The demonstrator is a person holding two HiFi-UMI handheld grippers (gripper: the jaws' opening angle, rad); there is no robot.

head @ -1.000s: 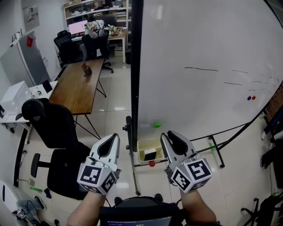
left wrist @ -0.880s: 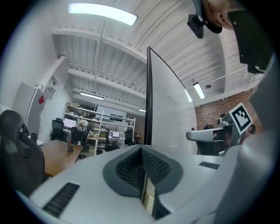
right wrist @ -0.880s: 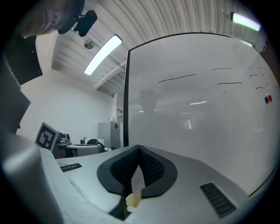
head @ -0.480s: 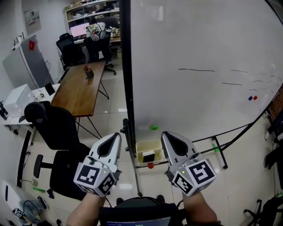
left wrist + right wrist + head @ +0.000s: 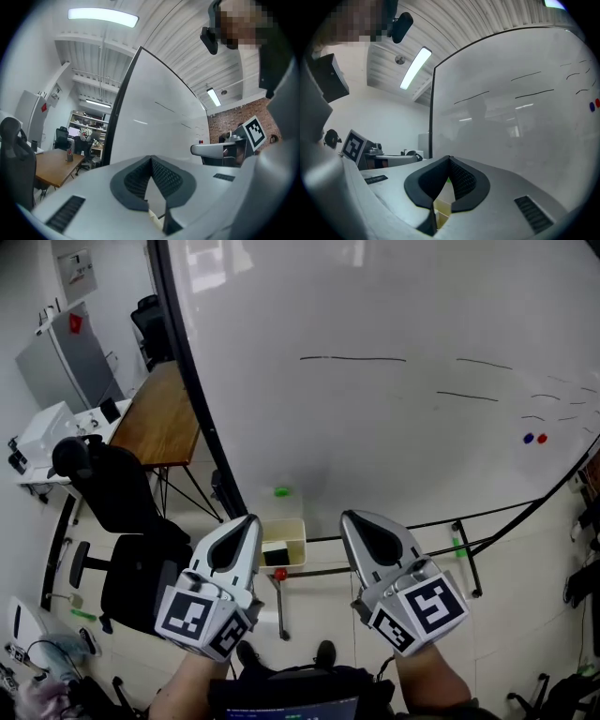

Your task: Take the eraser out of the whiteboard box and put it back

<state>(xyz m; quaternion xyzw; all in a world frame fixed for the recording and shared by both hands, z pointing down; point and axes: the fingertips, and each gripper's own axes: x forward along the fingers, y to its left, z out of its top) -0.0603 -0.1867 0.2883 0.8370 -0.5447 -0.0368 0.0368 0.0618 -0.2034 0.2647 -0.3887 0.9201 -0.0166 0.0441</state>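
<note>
Eraser (image 5: 275, 555) lies dark inside the pale box (image 5: 294, 527), which sits at the lower edge of the whiteboard (image 5: 394, 427); neither gripper touches it. In the head view the box is between the two sets of jaws, just to the right of the left gripper (image 5: 247, 520) and well to the left of the right gripper (image 5: 348, 517). The left jaws are closed tip to tip with nothing between them (only a narrow wedge of gap shows behind the meeting tips in the left gripper view). The right jaws are likewise pressed together and hold nothing; through the wedge behind their tips, in the right gripper view, a slice of the pale box shows. Both grippers point toward the whiteboard, side by side and apart. A small red knob (image 5: 279, 574) sits just below the box, nearer the left jaws, and a green dot (image 5: 281, 491) is on the whiteboard just beyond the left jaws. Thin dark lines (image 5: 352, 358) cross the whiteboard far ahead of both sets of jaws.
</note>
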